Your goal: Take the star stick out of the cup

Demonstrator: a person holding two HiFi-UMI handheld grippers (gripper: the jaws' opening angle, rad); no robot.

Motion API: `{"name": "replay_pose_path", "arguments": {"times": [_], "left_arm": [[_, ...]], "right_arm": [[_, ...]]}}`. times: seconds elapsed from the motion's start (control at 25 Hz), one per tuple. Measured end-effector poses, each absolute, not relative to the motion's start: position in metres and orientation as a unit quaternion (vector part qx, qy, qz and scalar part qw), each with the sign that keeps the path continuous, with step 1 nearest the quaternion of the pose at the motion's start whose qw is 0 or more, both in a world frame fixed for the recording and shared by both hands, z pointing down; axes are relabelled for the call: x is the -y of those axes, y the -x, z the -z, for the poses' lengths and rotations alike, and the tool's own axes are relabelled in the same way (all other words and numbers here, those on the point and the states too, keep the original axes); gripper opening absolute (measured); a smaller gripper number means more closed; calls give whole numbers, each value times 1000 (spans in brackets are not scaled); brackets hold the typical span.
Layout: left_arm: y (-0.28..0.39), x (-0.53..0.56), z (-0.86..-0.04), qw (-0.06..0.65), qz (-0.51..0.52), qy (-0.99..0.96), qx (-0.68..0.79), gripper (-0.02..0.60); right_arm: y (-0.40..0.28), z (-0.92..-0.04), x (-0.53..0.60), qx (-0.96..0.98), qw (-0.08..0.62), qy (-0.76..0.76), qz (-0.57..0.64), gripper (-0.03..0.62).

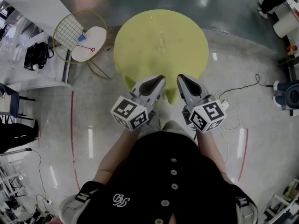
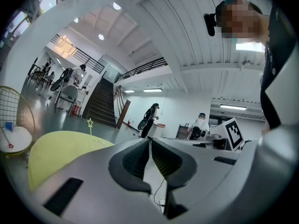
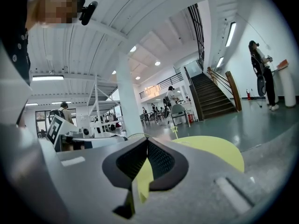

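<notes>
Ahead of the tips lies the round yellow table, near edge just by them. Left gripper and right gripper are pressed together, empty. Mid-table beyond them stands the clear cup, star stick upright inside. Approach appears pending: next, spread one pair and advance. Tabletop around the cup is bare, giving room.

A round yellow table stands before the person, with a thin star stick upright in a clear cup near its middle. The left gripper and right gripper sit side by side at the table's near edge. A small white-topped wire stand is to the table's left.
</notes>
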State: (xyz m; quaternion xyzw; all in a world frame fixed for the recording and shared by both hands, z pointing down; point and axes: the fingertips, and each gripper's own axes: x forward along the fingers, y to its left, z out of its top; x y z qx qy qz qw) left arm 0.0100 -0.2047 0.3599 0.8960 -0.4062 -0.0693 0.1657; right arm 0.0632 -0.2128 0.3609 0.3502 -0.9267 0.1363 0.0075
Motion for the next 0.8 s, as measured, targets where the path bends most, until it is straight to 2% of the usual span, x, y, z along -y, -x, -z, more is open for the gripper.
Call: {"name": "replay_pose_path", "arguments": {"times": [0.8], "left_arm": [[25,282,-365,187,70,-897,394,28]], "right_arm": [[-26,-363,288,921,16,-360,-146,3]]}}
